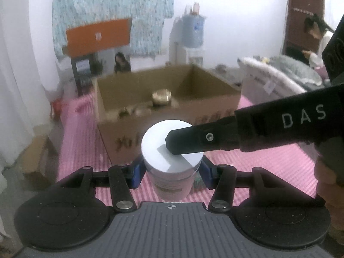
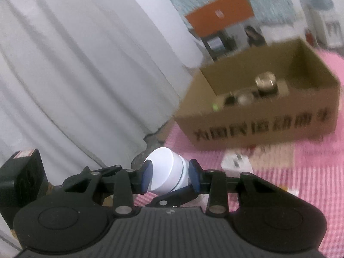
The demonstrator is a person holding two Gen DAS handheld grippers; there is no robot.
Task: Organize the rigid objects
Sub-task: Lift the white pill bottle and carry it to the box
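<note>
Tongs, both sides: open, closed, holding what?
Left tongs: closed on an upright white jar.
Right tongs: closed on a tilted small white jar.

White-lidded jar [image 1: 172,150] upright; small white jar [image 2: 167,176] tilted.

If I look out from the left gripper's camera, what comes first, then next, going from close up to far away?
Blue fingers, gripping the white jar → pink mat → cardboard box → gold-lidded jar inside it → orange box → flowery blue cloth hanging at the back.
</note>
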